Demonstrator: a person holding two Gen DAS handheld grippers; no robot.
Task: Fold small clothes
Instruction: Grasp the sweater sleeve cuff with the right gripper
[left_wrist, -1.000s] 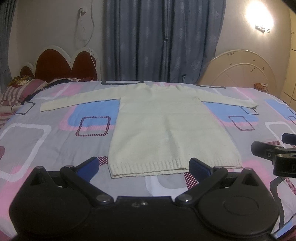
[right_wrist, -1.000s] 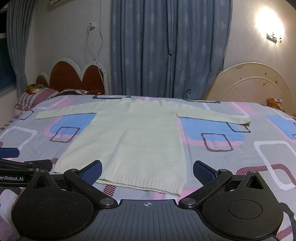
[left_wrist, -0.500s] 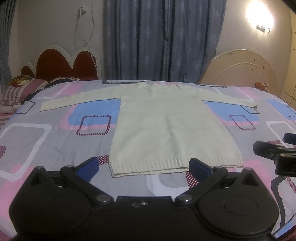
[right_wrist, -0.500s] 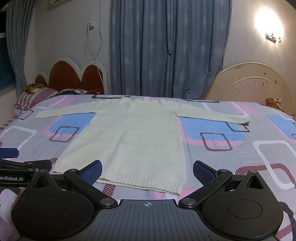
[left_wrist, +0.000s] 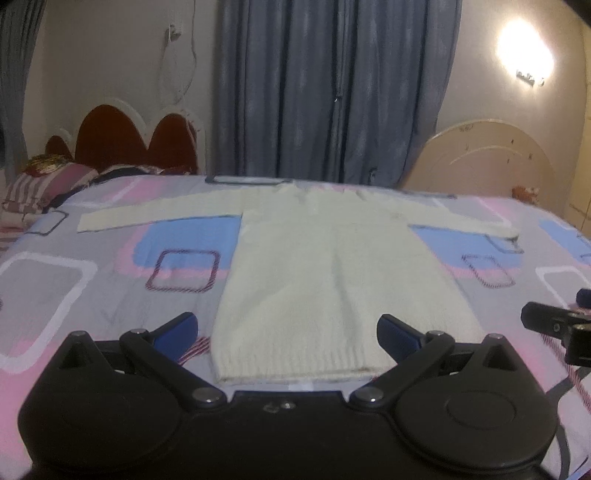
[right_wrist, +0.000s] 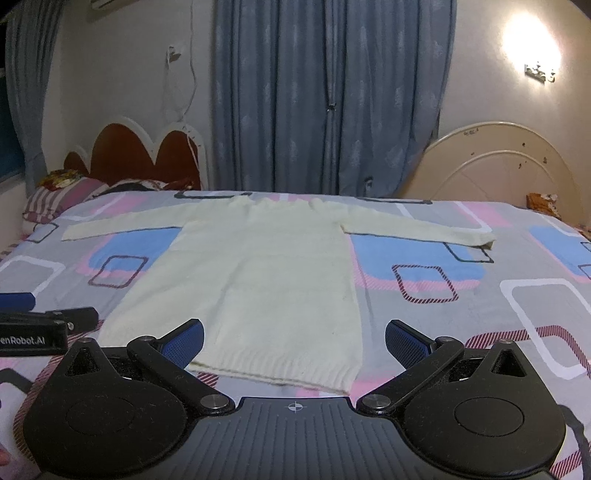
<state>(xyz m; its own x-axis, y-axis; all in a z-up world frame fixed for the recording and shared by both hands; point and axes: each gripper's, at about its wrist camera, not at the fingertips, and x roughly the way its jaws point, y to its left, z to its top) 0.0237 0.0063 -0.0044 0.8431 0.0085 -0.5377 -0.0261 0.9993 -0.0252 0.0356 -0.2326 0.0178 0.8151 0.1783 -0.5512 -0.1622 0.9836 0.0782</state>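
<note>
Right wrist view: one cream sweater (right_wrist: 258, 280), two wide-spread grippers (right_wrist: 294, 341).

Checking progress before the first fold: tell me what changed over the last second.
Both open grippers edged slightly toward the sweater: its hem sits a little nearer the left gripper and the right gripper in their own views. Nothing was taken hold of or let go. The sweater stays flat on the bed, sleeves spread, unfolded.
</note>
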